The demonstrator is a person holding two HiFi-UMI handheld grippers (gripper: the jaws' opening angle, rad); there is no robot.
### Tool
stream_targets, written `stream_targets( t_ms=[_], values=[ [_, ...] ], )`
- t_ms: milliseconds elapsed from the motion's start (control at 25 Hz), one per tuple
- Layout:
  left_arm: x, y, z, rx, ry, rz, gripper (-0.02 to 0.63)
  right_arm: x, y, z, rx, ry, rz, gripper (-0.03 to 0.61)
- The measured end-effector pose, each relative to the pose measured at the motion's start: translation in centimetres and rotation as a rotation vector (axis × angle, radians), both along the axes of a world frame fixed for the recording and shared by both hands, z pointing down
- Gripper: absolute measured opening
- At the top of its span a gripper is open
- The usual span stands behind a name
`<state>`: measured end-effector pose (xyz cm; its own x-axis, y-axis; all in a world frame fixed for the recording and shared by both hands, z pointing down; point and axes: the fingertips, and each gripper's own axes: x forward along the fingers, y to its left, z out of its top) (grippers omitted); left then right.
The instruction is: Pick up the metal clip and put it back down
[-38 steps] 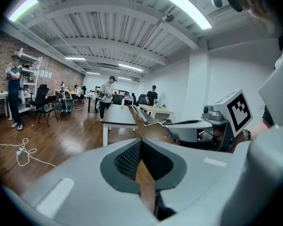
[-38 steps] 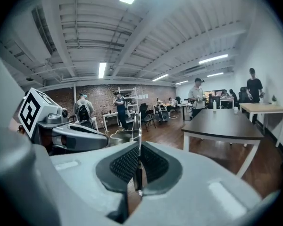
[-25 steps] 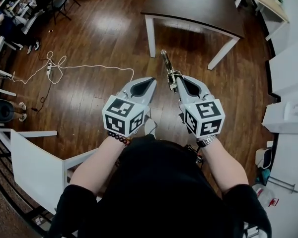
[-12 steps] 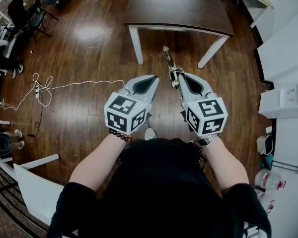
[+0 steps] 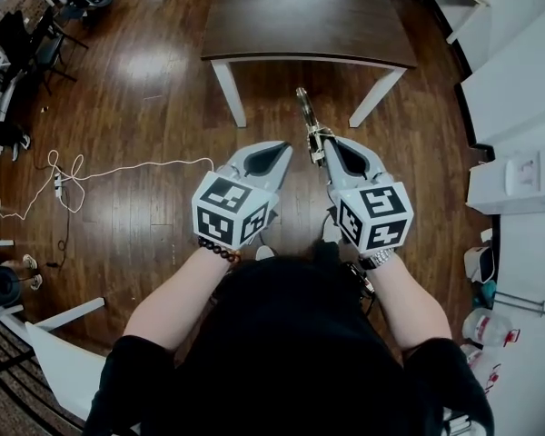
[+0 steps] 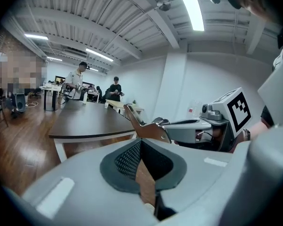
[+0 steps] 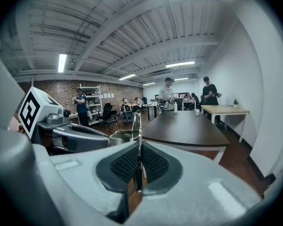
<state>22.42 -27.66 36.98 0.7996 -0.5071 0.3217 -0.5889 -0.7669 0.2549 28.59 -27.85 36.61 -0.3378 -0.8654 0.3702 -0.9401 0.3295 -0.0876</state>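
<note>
The metal clip [image 5: 306,114] is a thin metallic piece sticking forward out of my right gripper [image 5: 319,149], which is shut on it; it hangs in the air over the wooden floor. In the right gripper view the clip [image 7: 139,135] stands edge-on between the dark pads. My left gripper [image 5: 280,150] is level with it to the left, shut with nothing in it. The left gripper view shows the clip [image 6: 140,125] poking out of the right gripper [image 6: 166,129]. A dark brown table [image 5: 300,16] with white legs lies straight ahead.
White leg [image 5: 229,94] and white leg [image 5: 371,98] of the table stand just beyond the clip. A white cable [image 5: 118,171] trails on the floor at left. White furniture [image 5: 518,89] lines the right side. People stand at the far end of the table [image 7: 184,126].
The view has shifted so the table sits more centred and a little nearer. Both grippers keep the same pose, the right one still holding the clip.
</note>
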Motion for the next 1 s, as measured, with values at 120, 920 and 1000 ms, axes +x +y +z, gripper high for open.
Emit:
stream_targets(
  t_ms=[120,920,1000],
  values=[
    [2.6,-1.7,0.6,-0.005,-0.018,-0.015,0.017,2.7,-1.8,0.7,-0.006,-0.014,-0.015,-0.005],
    [17.6,-9.2,1.7,-0.041,-0.074,-0.174,0.017,18.0,-10.1,2.3,-0.042,-0.067,-0.157,-0.006],
    [17.9,-9.7,1.5,-0.041,-0.070,-0.184,0.017,18.4,-10.6,2.2,-0.042,-0.065,-0.164,-0.005]
  ],
)
